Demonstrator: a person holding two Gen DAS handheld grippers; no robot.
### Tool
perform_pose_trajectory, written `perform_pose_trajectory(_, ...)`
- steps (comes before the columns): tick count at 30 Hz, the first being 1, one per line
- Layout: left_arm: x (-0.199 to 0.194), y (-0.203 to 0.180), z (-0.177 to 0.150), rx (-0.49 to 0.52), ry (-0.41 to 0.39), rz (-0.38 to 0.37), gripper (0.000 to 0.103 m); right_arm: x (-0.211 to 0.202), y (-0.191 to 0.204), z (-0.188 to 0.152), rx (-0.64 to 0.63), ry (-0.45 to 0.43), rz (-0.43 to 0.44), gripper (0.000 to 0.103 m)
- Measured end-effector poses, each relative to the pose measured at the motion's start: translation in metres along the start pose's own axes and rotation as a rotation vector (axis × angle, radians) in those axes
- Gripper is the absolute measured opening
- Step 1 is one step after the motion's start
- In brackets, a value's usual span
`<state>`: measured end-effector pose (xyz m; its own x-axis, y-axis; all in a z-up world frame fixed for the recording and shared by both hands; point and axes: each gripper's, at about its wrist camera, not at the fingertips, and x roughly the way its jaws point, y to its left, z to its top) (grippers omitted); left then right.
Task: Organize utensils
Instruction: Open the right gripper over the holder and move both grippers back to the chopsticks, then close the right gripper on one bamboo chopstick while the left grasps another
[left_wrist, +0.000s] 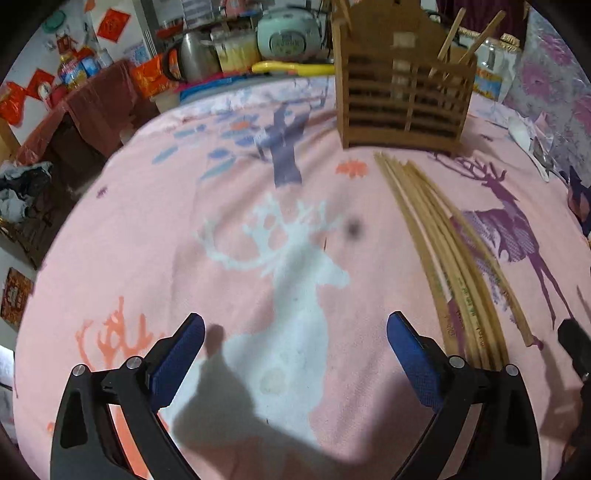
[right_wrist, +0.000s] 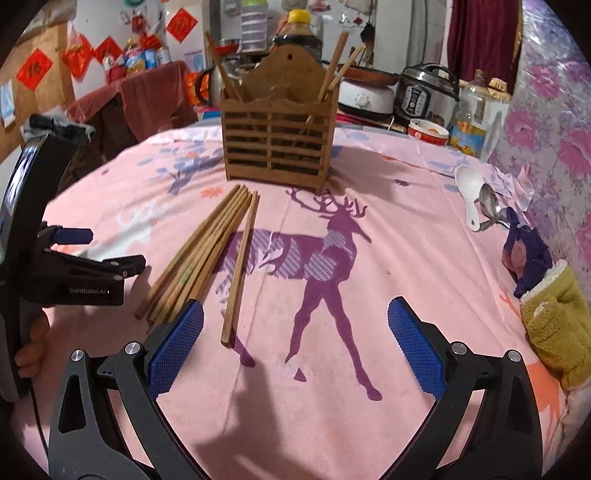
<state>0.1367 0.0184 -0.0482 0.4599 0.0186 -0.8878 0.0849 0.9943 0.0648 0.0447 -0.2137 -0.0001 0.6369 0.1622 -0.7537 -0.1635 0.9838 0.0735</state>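
A wooden slatted utensil holder (right_wrist: 279, 138) stands at the back of the pink deer cloth, with a few chopsticks upright in it; it also shows in the left wrist view (left_wrist: 404, 103). A bundle of several wooden chopsticks (right_wrist: 199, 254) lies flat in front of it, one chopstick (right_wrist: 240, 269) slightly apart. In the left wrist view the bundle (left_wrist: 443, 258) lies to the right. A white spoon (right_wrist: 470, 192) and a metal spoon (right_wrist: 491, 206) lie at the right. My left gripper (left_wrist: 295, 354) is open and empty, left of the bundle. My right gripper (right_wrist: 295, 343) is open and empty, just right of the chopstick ends.
The left gripper's body (right_wrist: 74, 266) shows at the left of the right wrist view. A yellow cloth (right_wrist: 557, 325) and a purple cloth (right_wrist: 524, 254) lie at the right edge. Cookers (right_wrist: 424, 96), bottles and a kettle (left_wrist: 192, 55) stand behind the table.
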Motion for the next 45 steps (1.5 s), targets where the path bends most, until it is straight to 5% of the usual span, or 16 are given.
perform_pose_trajectory(11, 0.004, 0.007, 0.001, -0.040, 0.010, -0.035, 0.099, 0.023, -0.009, -0.002, 0.055, 0.116, 0.057, 0.096)
perform_pose_trajectory(32, 0.005, 0.007, 0.001, -0.035, 0.018, -0.042, 0.099, 0.033, -0.008, -0.004, 0.055, 0.174, 0.065, 0.095)
perform_pose_trajectory(39, -0.012, 0.005, 0.004, -0.023, -0.031, -0.142, 0.098, 0.028, -0.001, -0.004, 0.013, 0.152, 0.073, 0.069)
perform_pose_trajectory(45, -0.012, -0.023, 0.001, 0.088, -0.025, -0.172, 0.098, 0.023, 0.014, -0.005, -0.059, 0.143, 0.109, 0.042)
